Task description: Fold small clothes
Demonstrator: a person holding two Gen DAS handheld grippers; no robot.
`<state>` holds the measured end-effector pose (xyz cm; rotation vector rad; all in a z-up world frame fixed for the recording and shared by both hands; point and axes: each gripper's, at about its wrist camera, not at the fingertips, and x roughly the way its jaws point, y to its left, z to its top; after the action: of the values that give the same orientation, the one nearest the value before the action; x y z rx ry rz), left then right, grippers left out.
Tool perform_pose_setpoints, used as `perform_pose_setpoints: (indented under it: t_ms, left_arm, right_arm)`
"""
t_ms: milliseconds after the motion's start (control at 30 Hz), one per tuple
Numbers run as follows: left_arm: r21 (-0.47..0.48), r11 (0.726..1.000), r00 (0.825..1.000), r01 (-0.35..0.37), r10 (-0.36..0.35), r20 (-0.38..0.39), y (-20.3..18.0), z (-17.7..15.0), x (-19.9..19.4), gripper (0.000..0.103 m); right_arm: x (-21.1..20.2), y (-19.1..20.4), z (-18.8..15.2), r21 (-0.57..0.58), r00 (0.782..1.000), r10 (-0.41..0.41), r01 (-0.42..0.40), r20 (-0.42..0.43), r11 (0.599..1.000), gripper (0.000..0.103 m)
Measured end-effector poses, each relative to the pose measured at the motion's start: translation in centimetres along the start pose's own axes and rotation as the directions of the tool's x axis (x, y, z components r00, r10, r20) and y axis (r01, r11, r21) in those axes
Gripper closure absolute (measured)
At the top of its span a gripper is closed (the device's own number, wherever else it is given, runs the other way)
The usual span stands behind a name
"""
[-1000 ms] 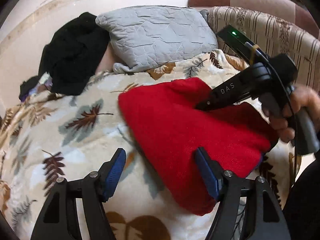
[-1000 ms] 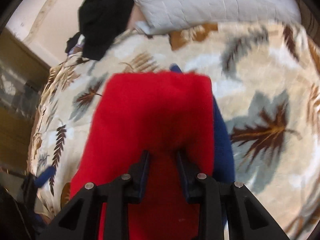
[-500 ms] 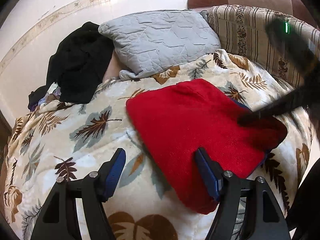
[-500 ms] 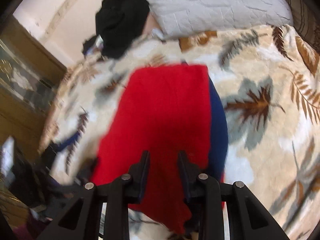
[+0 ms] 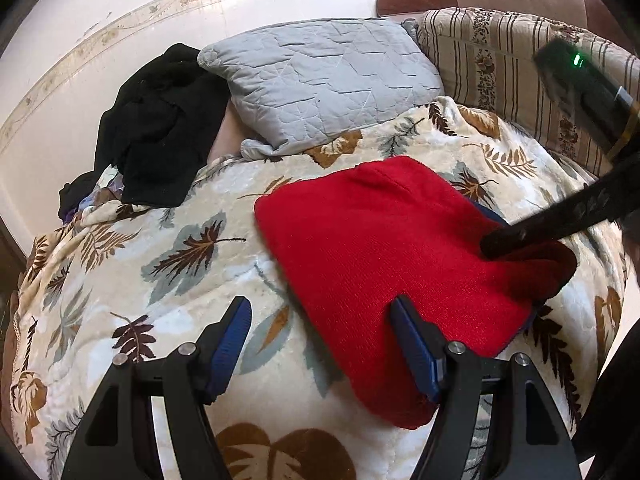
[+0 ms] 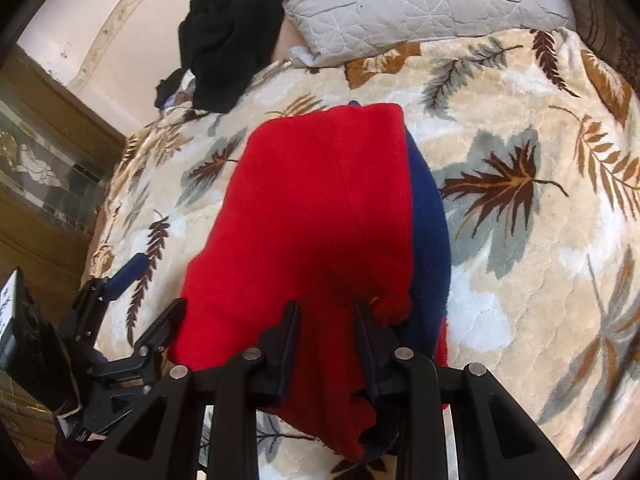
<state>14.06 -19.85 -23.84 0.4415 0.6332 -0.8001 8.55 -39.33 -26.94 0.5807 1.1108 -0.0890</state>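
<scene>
I am holding my left gripper [image 5: 320, 344] released with its blue pads spread wide, the red garment [image 5: 392, 264] lying just ahead and under the right-hand pad on the leaf-patterned blanket [image 5: 160, 280]. My right gripper [image 6: 326, 344] is sitting at the garment's near edge, its fingers narrowed with red fabric between them, though whether they are pinching it I cannot tell. A blue layer [image 6: 428, 216] is showing along the right side beneath the red.

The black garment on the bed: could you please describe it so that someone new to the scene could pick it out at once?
Start at the leaf-patterned blanket covering the bed and go to its far edge by the wall, where a grey quilted pillow lies. The black garment is heaped at that pillow's left side. Unlike the flat red garment nearer the grippers, it is crumpled and unfolded.
</scene>
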Motion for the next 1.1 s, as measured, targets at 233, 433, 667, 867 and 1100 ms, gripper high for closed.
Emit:
perform_pose_setpoints:
  t_ms: [233,433,667,867,1100]
  left_arm:
    - [0.003,1.0,1.0,-0.004,0.004,-0.003,0.0,0.1,0.1,0.029]
    - [-0.002,1.0,1.0,-0.009,0.009,-0.006,0.2,0.3,-0.2,0.029]
    - [-0.05,0.998,0.999,-0.039,0.041,0.024,1.7,1.7,-1.2,0.029]
    - [-0.103,0.994,0.999,-0.03,0.031,0.007,3.4,2.6,-0.8,0.026]
    - [-0.253,0.944,0.976,0.21,-0.219,-0.007,6.1,3.3,0.3,0.019]
  right_arm:
    - [1.4,-0.5,-0.5,-0.003,1.0,0.012,-0.012,0.015,1.0,0.071]
    - [0.6,-0.6,-0.4,0.022,0.999,0.033,-0.034,0.005,0.999,0.071]
    - [-1.9,-1.7,1.4,0.073,0.993,0.098,-0.102,0.059,0.992,0.071]
    - [-2.0,-4.1,2.4,0.152,0.987,0.12,-0.135,0.102,0.979,0.024]
    - [-1.4,-6.7,3.2,0.197,0.968,0.216,-0.238,0.125,0.951,0.024]
